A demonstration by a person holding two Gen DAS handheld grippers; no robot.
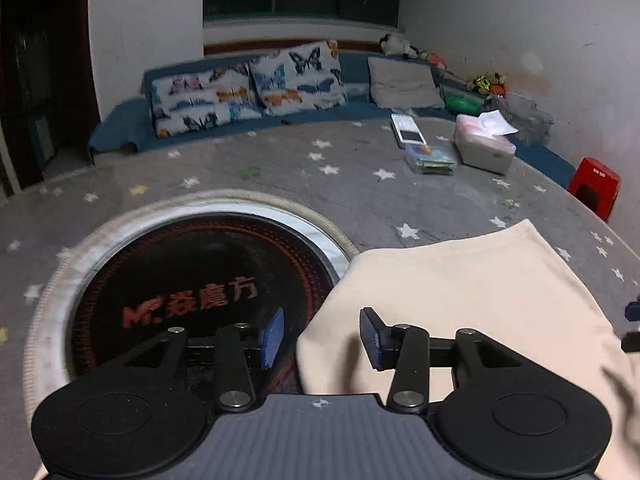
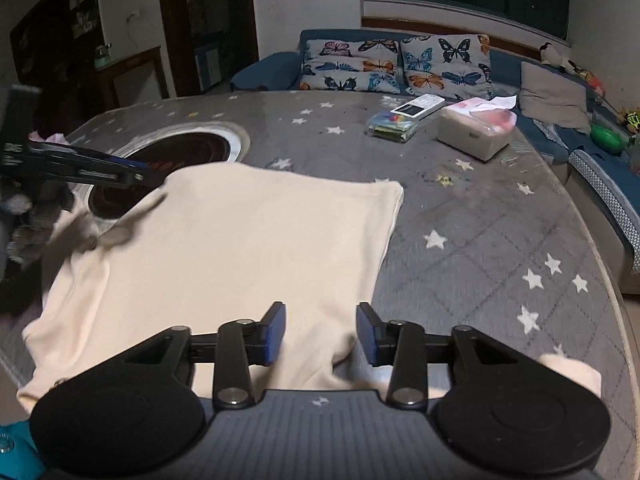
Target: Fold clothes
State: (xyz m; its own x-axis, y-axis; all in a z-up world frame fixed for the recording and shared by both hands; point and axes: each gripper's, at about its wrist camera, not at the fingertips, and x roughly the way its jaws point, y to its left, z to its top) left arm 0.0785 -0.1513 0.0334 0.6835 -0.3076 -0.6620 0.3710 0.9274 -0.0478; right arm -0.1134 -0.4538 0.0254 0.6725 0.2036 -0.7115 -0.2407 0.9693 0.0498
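A cream garment (image 2: 248,240) lies spread flat on the grey star-patterned tabletop (image 2: 480,240); the left wrist view shows the cream garment (image 1: 472,300) at lower right. My left gripper (image 1: 322,340) hovers open over the garment's left edge, one blue pad over the black hob, the other over the cloth. My right gripper (image 2: 321,332) stands open above the garment's near right edge, nothing between its fingers. In the right wrist view the left gripper (image 2: 120,172) shows at the far left, blurred, above the garment's far left corner.
A round black induction hob (image 1: 192,300) with a white rim is set into the table. A tissue box (image 2: 476,128), a remote (image 2: 418,106) and a small clear box (image 2: 392,124) sit at the far side. A blue sofa (image 1: 248,92) with butterfly cushions lies behind. A red stool (image 1: 594,188) stands right.
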